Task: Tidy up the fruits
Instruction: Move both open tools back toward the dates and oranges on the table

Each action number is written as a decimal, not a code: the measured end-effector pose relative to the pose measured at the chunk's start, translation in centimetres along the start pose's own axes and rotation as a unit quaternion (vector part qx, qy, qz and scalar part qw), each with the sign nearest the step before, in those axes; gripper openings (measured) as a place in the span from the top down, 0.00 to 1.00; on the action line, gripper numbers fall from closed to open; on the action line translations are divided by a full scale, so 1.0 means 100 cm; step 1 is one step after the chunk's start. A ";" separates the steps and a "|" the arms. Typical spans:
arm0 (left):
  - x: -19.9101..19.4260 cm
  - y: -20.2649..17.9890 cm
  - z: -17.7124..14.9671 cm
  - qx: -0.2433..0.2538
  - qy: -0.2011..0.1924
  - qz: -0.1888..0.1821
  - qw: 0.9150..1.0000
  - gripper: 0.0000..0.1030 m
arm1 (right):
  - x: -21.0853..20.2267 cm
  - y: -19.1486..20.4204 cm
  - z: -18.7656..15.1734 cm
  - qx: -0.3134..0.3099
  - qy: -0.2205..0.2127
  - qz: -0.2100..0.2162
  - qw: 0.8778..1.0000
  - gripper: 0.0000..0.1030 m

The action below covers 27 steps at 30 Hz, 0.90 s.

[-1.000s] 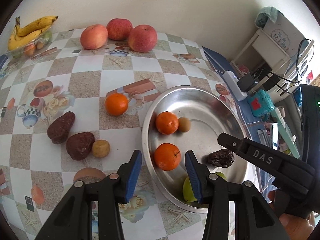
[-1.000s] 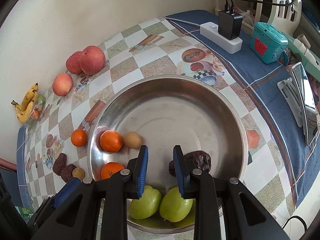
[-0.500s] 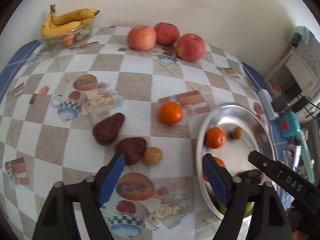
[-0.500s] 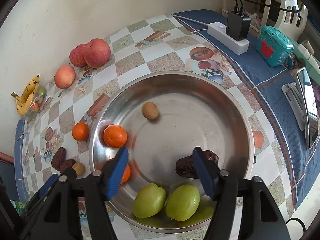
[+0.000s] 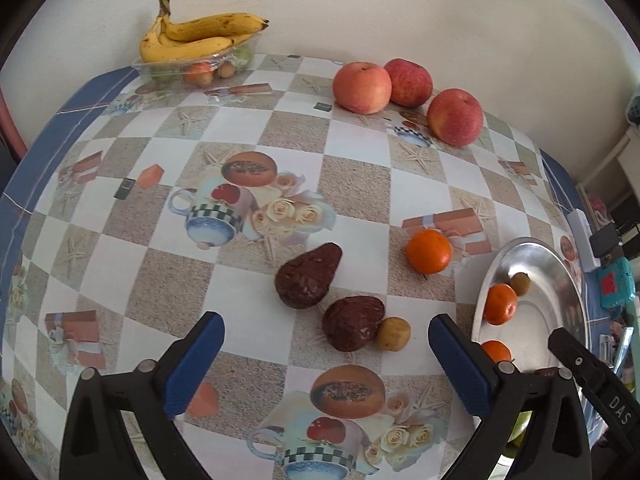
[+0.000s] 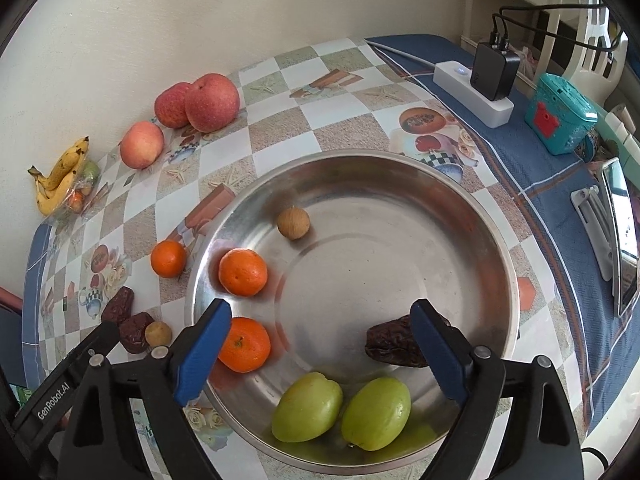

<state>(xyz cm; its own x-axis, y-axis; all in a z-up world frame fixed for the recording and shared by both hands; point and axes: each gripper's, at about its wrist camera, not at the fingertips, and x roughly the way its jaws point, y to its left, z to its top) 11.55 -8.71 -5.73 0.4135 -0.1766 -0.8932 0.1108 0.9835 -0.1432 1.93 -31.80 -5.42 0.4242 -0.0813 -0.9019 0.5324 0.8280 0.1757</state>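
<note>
Checkered tablecloth against cream wall; both grippers' jaws just opened wide, empty

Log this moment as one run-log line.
left hand-held gripper: just opened, empty, over dates on table | right hand-held gripper: just opened, empty, over steel bowl | tangerine: on table

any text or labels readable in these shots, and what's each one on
"DAS": white letters on the black right claw, seen from the left wrist view.
"GenRobot.AI": white letters on the black left claw, seen from the right wrist view.
Tablecloth prints are pictures only; no readable words.
</note>
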 end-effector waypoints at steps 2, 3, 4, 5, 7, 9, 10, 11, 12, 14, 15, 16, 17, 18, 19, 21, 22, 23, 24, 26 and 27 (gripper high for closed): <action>-0.003 0.002 0.003 0.001 -0.007 0.011 1.000 0.00 | -0.003 0.003 0.001 -0.003 -0.015 0.009 1.000 0.11; -0.005 0.003 0.004 0.000 -0.010 0.019 1.000 0.00 | -0.004 0.005 0.001 -0.005 -0.018 0.013 1.000 0.11; -0.005 0.003 0.006 0.000 -0.011 0.032 0.999 0.00 | -0.005 0.007 0.001 -0.008 -0.022 0.016 1.000 0.11; -0.005 0.004 0.008 0.002 -0.010 0.046 0.999 0.00 | -0.005 0.010 0.001 -0.014 -0.026 0.017 0.999 0.11; -0.005 0.004 0.010 0.010 -0.009 0.083 0.996 0.00 | -0.004 0.015 0.001 -0.023 -0.024 0.017 0.999 0.11; -0.004 0.005 0.012 0.017 -0.008 0.108 0.994 0.00 | -0.002 0.018 0.000 -0.026 -0.020 0.020 0.999 0.11; -0.004 0.006 0.012 0.016 -0.007 0.119 0.993 0.00 | -0.001 0.019 0.000 -0.026 -0.019 0.023 0.999 0.11; -0.004 0.007 0.012 0.011 -0.004 0.130 0.991 0.00 | 0.000 0.021 0.000 -0.028 -0.018 0.027 0.999 0.11; -0.003 0.009 0.012 0.004 0.003 0.147 0.989 0.00 | 0.000 0.022 -0.001 -0.029 -0.018 0.028 0.999 0.11; -0.001 0.012 0.014 -0.001 0.012 0.161 0.987 0.00 | 0.000 0.025 0.000 -0.035 -0.021 0.028 0.999 0.11; 0.000 0.014 0.015 -0.004 0.014 0.155 0.988 0.00 | 0.000 0.027 0.000 -0.038 -0.023 0.028 0.999 0.11; 0.000 0.016 0.016 -0.008 0.018 0.146 0.989 0.00 | 0.000 0.029 0.000 -0.040 -0.024 0.030 0.998 0.11; 0.000 0.018 0.019 -0.013 0.020 0.138 0.990 0.00 | 0.000 0.030 0.000 -0.041 -0.024 0.034 0.998 0.11; 0.000 0.020 0.021 -0.018 0.021 0.131 0.991 0.00 | 0.000 0.032 0.000 -0.041 -0.025 0.038 0.998 0.11; -0.001 0.022 0.022 -0.022 0.020 0.128 0.991 0.00 | 0.001 0.034 0.001 -0.041 -0.025 0.043 0.998 0.11; -0.002 0.024 0.026 -0.025 0.010 0.119 0.992 0.00 | 0.001 0.037 0.002 -0.045 -0.025 0.046 0.998 0.11; -0.003 0.026 0.027 -0.026 0.004 0.112 0.993 0.00 | 0.001 0.040 0.003 -0.049 -0.027 0.048 0.997 0.11; -0.003 0.028 0.028 -0.027 -0.001 0.104 0.994 0.00 | 0.000 0.042 0.004 -0.052 -0.029 0.050 0.997 0.11; -0.004 0.030 0.030 -0.031 -0.005 0.096 0.995 0.00 | -0.001 0.045 0.005 -0.055 -0.034 0.052 0.997 0.11; -0.005 0.037 0.035 -0.041 -0.010 0.079 0.996 0.00 | -0.004 0.051 0.009 -0.056 -0.036 0.062 0.996 0.11; -0.005 0.039 0.037 -0.046 -0.012 0.073 0.996 0.00 | -0.005 0.054 0.012 -0.057 -0.037 0.068 0.995 0.11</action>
<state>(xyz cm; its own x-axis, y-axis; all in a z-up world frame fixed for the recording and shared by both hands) 15.11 -4.91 -4.29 0.4406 -0.0306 -0.8972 -0.0351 0.9981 -0.0512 5.46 -27.92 -3.59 0.5417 -0.0004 -0.8406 0.3817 0.8910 0.2456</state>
